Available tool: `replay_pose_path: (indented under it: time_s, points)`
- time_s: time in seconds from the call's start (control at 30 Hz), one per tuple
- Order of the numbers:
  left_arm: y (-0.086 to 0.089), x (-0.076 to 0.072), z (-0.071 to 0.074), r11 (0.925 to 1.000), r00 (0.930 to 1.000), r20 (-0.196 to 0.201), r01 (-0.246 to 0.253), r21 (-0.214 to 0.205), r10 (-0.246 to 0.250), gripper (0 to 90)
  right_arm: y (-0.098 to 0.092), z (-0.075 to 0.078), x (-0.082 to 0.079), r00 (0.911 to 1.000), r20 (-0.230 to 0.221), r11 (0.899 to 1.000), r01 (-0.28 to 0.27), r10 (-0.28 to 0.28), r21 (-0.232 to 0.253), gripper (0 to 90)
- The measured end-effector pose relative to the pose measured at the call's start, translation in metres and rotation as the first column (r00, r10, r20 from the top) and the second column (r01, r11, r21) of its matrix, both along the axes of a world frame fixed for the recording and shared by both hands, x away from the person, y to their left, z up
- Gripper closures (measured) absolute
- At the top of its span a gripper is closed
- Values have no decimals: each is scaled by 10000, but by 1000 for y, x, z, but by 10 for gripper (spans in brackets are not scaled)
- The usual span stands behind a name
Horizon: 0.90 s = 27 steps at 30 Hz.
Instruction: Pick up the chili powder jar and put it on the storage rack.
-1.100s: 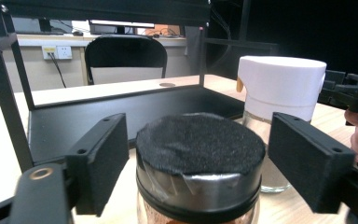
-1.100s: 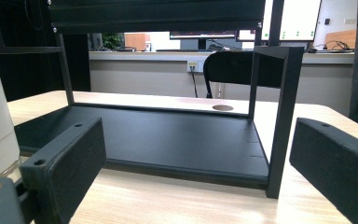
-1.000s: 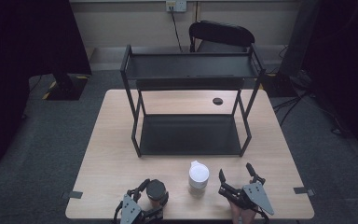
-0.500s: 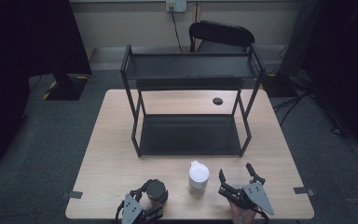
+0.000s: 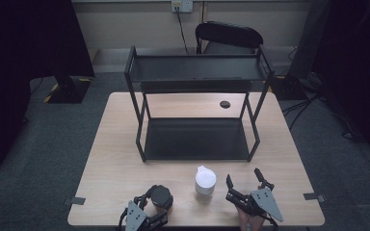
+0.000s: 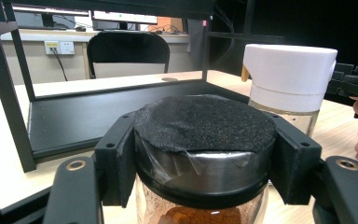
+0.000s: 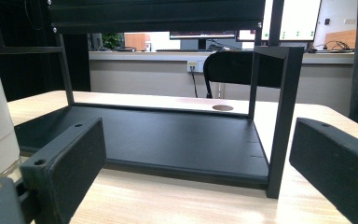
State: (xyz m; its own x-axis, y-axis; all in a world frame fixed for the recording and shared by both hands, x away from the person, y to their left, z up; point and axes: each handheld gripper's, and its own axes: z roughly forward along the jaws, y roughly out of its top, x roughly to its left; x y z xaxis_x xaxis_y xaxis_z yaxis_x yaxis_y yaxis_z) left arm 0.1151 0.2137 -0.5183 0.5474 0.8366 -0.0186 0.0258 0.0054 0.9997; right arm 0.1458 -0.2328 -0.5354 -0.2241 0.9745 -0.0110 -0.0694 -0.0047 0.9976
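Now, high view: left gripper (image 5: 160,206) clamps the dark-lidded jar (image 5: 161,195) at the table's (image 5: 115,159) near edge, jaws having just closed on it; white-capped jar (image 5: 205,180) beside | left gripper view: pads squeeze the lid (image 6: 205,122) (orange powder below) | right gripper view: right gripper (image 7: 196,168) gaping, nothing between, facing the black rack (image 7: 168,135).

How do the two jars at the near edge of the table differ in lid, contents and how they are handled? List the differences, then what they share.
The dark-lidded jar has a black lid; the white-lidded jar has a taller white cap.
The dark-lidded jar holds orange-brown powder; the white-lidded jar's contents cannot be told.
The left gripper has just closed on the dark-lidded jar; the white-lidded jar stands free beside the open right gripper.
Both stand upright on the table, with clear bodies.
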Motion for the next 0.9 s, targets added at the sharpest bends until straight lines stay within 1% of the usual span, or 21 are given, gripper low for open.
replay_pose_path:
  time_s: [0.23,0.57,0.63,0.67,0.7,0.73,0.9]
  points:
    - [-1,0,4,10000,10000,76,-44,21,44,352,0,0,0,10000,1,10000,1,-1,1,27]
    - [5,2,14,10000,9995,297,-70,2,69,352,0,0,0,10000,2,10000,1,-1,2,27]
    - [8,4,18,10000,9996,297,-20,-21,20,352,0,0,0,10000,-1,10000,-1,1,1,27]
    - [11,5,21,9999,9995,308,-18,-107,22,352,0,0,0,10000,1,10000,-29,29,0,27]
    - [11,5,21,9999,9995,308,-18,-107,22,352,-1,0,0,10000,2,10000,-34,34,0,28]
    - [12,5,25,9999,9994,352,-61,-125,66,352,-1,0,0,10000,1,10000,-38,38,0,27]
    - [13,5,36,9999,9985,539,-123,-121,130,352,-1,0,0,10000,4,10000,-46,46,-1,27]
